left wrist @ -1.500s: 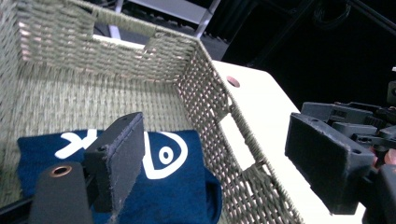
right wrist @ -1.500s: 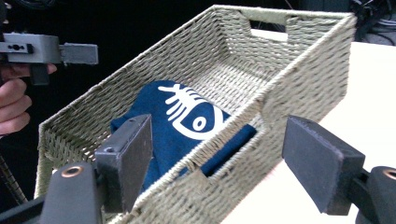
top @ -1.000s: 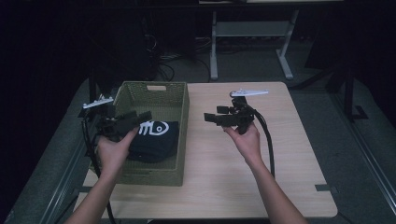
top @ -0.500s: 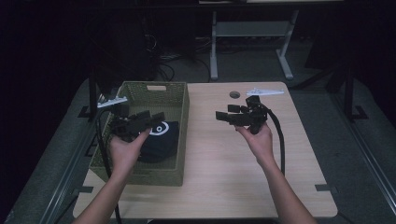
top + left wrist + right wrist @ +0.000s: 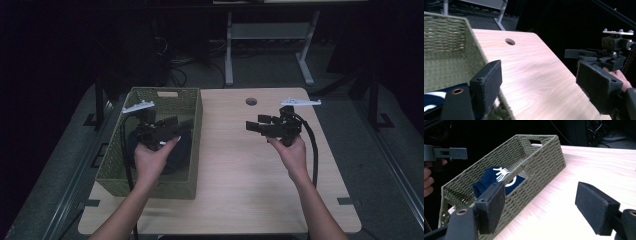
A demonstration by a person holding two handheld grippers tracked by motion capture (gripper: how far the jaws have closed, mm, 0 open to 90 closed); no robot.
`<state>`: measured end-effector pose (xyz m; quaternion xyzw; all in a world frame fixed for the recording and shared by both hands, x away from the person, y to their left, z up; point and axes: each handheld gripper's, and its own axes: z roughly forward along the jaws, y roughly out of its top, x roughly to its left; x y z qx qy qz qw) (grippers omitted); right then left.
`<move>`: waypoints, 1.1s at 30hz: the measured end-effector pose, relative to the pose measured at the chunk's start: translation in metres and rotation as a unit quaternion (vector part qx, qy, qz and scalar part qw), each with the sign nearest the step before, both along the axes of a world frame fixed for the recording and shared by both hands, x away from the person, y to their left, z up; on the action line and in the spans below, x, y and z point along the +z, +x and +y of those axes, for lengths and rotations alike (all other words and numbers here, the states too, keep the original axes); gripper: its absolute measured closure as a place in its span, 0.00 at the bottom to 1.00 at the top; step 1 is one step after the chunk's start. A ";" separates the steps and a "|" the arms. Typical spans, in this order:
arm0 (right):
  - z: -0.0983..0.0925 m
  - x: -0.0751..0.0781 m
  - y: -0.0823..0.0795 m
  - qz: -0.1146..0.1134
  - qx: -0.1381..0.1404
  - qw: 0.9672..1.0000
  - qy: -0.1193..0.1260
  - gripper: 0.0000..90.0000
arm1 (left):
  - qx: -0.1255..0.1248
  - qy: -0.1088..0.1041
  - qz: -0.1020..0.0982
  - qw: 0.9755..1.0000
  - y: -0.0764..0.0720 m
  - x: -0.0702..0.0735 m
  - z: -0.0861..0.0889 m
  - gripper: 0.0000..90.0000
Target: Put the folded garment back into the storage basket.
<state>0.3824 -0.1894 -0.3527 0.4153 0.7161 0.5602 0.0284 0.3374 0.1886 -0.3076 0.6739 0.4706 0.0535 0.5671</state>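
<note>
- From the high view, the left tool [image 5: 182,125] is seen held over the green woven basket [image 5: 165,180], which stands on the left part of the wooden surface [image 5: 240,190]; the right tool [image 5: 252,126] is held above the bare wood, well apart from the basket, with its jaws pointed toward it.
- A dark cloth [image 5: 177,155] in the basket is largely covered by the left hand [image 5: 152,157] in that view.
- In the right gripper view, the cloth is shown more fully as a folded navy garment [image 5: 499,181] with a white print, lying on the basket floor.
- In the same view the right tool's jaws are seen released, spread wide with nothing between them.
- In the left gripper view the left tool's jaws are likewise seen released and empty, above the basket's wall [image 5: 454,67]; the round hole [image 5: 510,41] in the surface and the right hand [image 5: 621,77] can be made out beyond.
</note>
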 end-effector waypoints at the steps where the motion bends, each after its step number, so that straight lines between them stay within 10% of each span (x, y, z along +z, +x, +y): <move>1: -0.003 -0.001 0.000 -0.004 0.001 1.000 -0.002 0.26 | 0.000 0.000 0.000 1.000 0.000 0.000 0.000 0.23; 33: -0.068 -0.017 -0.015 0.013 -0.038 0.999 0.001 0.26 | -0.063 0.009 -0.007 0.998 -0.002 -0.009 -0.069 0.23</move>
